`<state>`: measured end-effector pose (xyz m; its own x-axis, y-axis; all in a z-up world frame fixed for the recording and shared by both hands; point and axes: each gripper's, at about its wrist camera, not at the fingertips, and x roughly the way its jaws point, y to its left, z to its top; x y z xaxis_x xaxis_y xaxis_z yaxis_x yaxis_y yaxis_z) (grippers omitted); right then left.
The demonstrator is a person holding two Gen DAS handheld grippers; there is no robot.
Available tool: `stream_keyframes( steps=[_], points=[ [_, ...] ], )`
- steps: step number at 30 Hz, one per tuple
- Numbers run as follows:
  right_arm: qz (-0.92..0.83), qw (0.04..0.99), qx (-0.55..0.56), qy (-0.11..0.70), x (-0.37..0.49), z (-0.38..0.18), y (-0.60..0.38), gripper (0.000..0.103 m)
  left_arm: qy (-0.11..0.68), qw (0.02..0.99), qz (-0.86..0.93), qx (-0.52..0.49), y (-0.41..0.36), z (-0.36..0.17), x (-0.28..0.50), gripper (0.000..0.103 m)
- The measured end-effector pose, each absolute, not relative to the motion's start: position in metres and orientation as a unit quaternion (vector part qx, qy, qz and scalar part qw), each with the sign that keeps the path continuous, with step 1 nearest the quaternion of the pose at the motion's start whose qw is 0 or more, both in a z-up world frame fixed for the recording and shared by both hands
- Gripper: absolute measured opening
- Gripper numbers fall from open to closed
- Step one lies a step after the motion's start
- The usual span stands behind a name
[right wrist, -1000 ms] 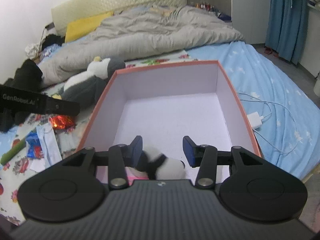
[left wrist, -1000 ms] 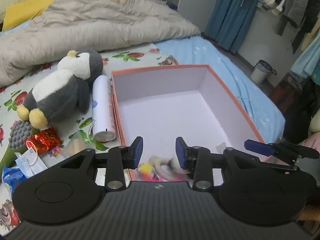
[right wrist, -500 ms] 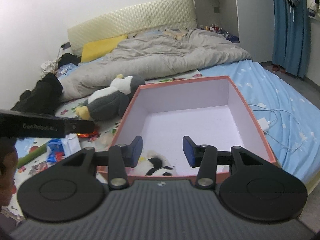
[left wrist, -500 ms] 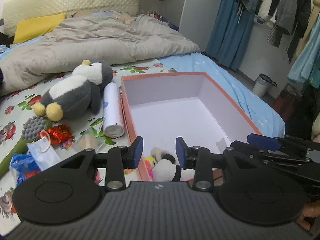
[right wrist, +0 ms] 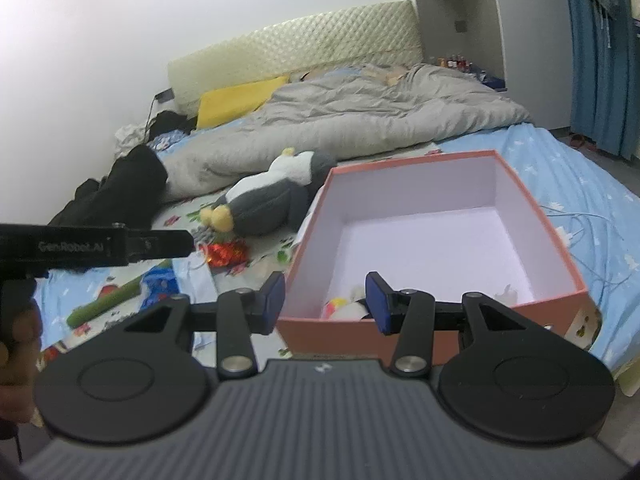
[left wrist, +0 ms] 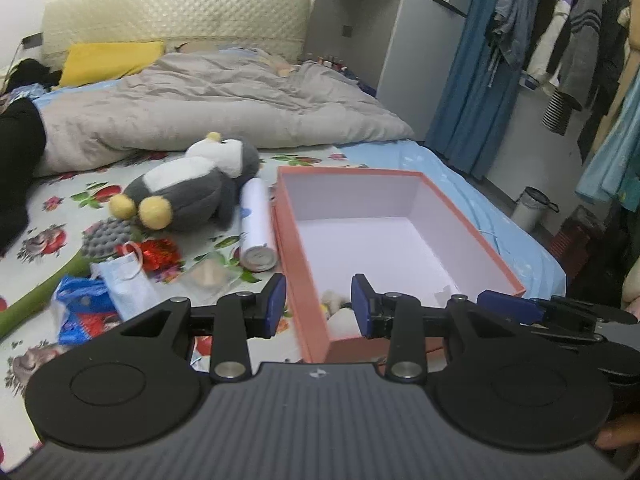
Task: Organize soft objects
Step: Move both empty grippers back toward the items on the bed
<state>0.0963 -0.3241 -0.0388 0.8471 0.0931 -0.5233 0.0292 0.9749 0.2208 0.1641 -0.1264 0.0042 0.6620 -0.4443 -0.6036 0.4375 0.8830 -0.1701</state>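
Both grippers, left gripper and right gripper, hung with jaws apart and empty; ahead sat the orange box, penguin plush beyond-left.

A rumpled grey duvet covers the head end of the bed, with a yellow pillow against the quilted headboard. Blue curtains and hanging clothes stand beyond the bed's far side, and a small bin sits on the floor there.

White wall, padded headboard, blue curtain, grey wardrobe
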Motion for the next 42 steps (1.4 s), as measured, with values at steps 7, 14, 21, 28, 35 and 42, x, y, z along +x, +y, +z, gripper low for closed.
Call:
stream_keyframes(
  steps=[7, 14, 21, 28, 35, 42],
  points=[
    [0.037, 0.953, 0.110, 0.279, 0.092, -0.043, -0.299, 0.048, 0.331, 0.919, -0.211, -0.027, -0.087, -0.001, 0.148, 0.041],
    [0.057, 0.951, 0.104, 0.287, 0.084, -0.053, -0.273, 0.048, 0.317, 0.932, -0.173, -0.023, -0.059, -0.012, 0.123, 0.042],
    [0.090, 0.946, 0.092, 0.298, 0.077, -0.059, -0.248, 0.048, 0.334, 0.930, -0.147, -0.038, -0.031, -0.028, 0.100, 0.043],
    [0.108, 0.940, 0.081, 0.313, 0.075, -0.069, -0.227, 0.048, 0.340, 0.932, -0.110, -0.060, 0.000, -0.043, 0.099, 0.048],
    [0.127, 0.932, 0.063, 0.334, 0.094, -0.084, -0.205, 0.048, 0.359, 0.927, -0.076, -0.080, 0.027, -0.071, 0.129, 0.052],
    [0.150, 0.921, 0.048, 0.356, 0.131, -0.109, -0.183, 0.048, 0.371, 0.922, -0.051, -0.101, 0.048, -0.105, 0.166, 0.053]
  ],
)
